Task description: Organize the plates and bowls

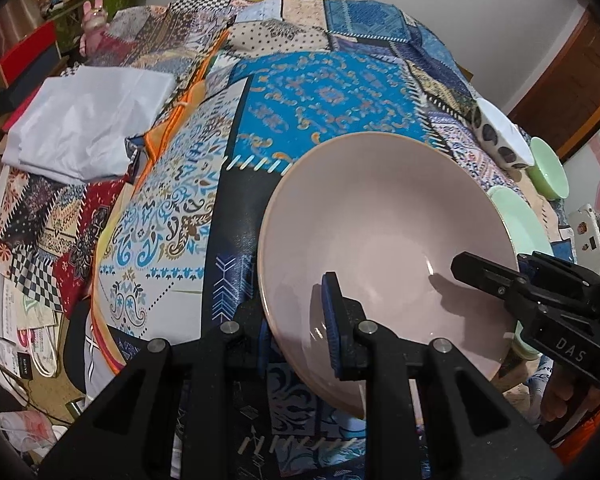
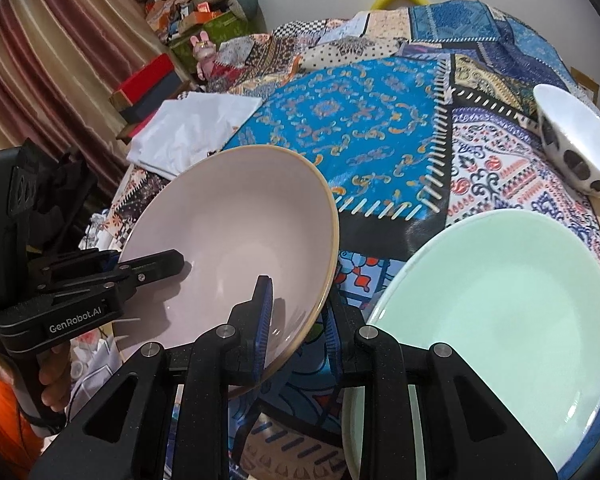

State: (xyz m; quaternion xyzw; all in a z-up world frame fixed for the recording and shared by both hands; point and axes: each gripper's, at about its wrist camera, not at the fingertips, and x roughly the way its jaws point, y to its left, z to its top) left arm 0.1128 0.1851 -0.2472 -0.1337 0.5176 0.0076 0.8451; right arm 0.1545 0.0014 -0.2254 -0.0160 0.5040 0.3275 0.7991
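A large pink bowl (image 1: pixel 384 240) is held tilted above the patchwork tablecloth (image 1: pixel 324 96). My left gripper (image 1: pixel 300 332) is shut on its near left rim, one finger inside and one outside. My right gripper (image 2: pixel 296 332) straddles the opposite rim of the pink bowl (image 2: pixel 236 232), one pad inside and one outside; a gap shows, so I cannot tell whether it grips. A mint green plate (image 2: pixel 496 304) lies right of it and shows behind the bowl in the left wrist view (image 1: pixel 520 216). A white bowl with dark spots (image 2: pixel 576 144) stands at the far right.
A folded white cloth (image 1: pixel 88 128) lies at the table's left. A small green bowl (image 1: pixel 548 168) sits beside the spotted bowl (image 1: pixel 500 136). Boxes and a pink rabbit toy (image 2: pixel 204 56) crowd the far left, with papers and clutter on the floor below.
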